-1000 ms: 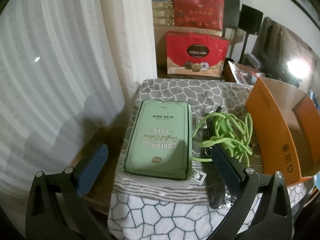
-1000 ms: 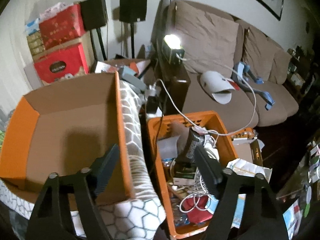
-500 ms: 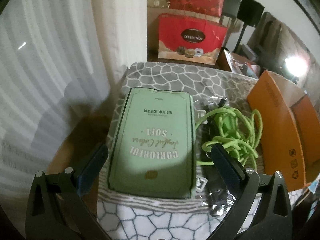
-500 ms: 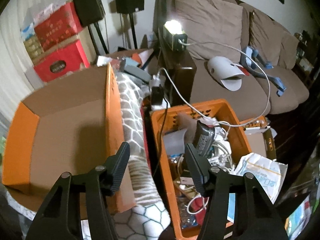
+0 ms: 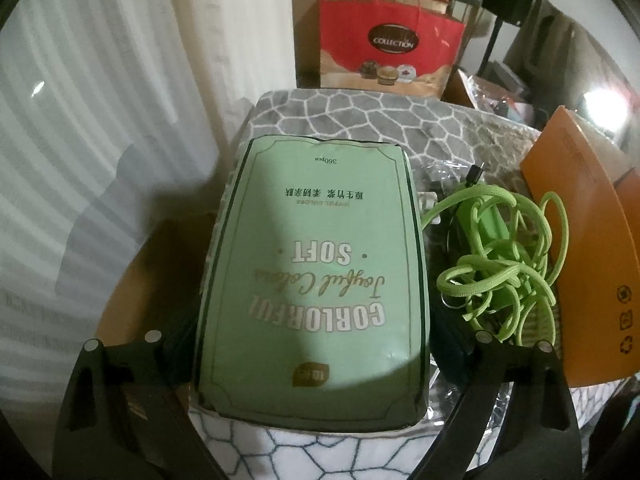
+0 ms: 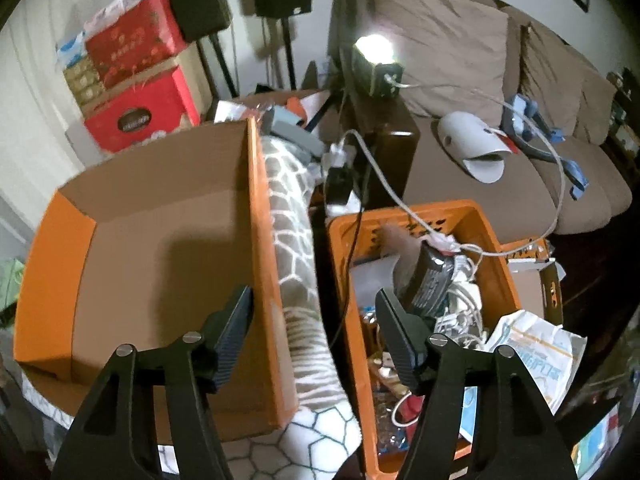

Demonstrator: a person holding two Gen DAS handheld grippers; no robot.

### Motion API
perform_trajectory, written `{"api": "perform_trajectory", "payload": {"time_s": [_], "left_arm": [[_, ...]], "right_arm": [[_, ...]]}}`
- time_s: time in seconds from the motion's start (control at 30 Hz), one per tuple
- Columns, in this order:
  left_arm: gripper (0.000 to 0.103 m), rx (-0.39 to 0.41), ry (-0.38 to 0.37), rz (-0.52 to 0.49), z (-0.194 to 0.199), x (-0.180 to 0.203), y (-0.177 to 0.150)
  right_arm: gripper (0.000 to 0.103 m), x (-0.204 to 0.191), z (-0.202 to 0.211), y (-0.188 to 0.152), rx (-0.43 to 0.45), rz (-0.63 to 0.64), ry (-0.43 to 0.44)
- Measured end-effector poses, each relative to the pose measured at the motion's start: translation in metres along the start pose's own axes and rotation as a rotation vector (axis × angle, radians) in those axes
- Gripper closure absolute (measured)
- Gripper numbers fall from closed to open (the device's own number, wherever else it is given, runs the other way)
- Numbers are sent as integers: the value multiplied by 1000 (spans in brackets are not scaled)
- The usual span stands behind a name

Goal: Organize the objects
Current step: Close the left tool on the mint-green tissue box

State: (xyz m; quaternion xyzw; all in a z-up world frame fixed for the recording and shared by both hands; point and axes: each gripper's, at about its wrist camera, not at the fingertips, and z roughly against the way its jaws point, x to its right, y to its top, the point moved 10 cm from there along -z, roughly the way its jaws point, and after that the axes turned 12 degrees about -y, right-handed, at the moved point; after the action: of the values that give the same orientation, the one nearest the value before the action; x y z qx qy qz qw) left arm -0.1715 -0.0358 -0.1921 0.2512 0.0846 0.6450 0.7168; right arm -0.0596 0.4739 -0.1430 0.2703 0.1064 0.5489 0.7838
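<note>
A green tissue pack printed "SOFT" lies on a grey patterned blanket. My left gripper is open, its fingers on either side of the pack's near end. A tangle of lime green cord lies right of the pack. An open orange cardboard box stands on the blanket; its side also shows in the left wrist view. My right gripper is open and empty, straddling the box's right wall.
An orange plastic crate full of cables and clutter stands right of the box. A brown sofa is behind it. Red gift bags stand beyond the blanket. A white curtain hangs at left.
My left gripper has moved forward and down so its open fingers now flank the tissue pack. My right gripper's fingers have closed partway and shifted toward the box wall.
</note>
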Motion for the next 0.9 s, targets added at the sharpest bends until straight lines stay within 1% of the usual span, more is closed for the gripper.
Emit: {"api": "perform_trajectory", "payload": {"time_s": [0.07,0.13,0.2,0.23,0.3,0.37,0.43,0.63,0.9], "left_arm": [[11,-6,-1,-1,-1,0,0],[11,-11,3,-7,-2,1,0],[12,-10,2,-9,-1,1,0],[13,-9,0,-8,-1,1,0],[15,-3,-5,-7,0,1,0],[16,5,-12,0,1,0,0],[16,15,-22,11,3,-1,-1],[17,34,-37,43,11,-7,-1],[17,85,-77,90,40,-15,4]], "right_arm": [[57,-8,-5,-4,-16,19,10],[80,-14,-8,-7,-29,26,21],[86,-21,-11,-9,-36,35,46],[87,-25,-11,-10,-37,43,51],[88,-28,-11,-9,-17,77,12],[88,-31,-10,-9,-3,92,2],[90,-31,-8,-8,5,96,7],[92,-35,-5,-8,22,99,35],[93,-46,-8,-9,33,109,65]]}}
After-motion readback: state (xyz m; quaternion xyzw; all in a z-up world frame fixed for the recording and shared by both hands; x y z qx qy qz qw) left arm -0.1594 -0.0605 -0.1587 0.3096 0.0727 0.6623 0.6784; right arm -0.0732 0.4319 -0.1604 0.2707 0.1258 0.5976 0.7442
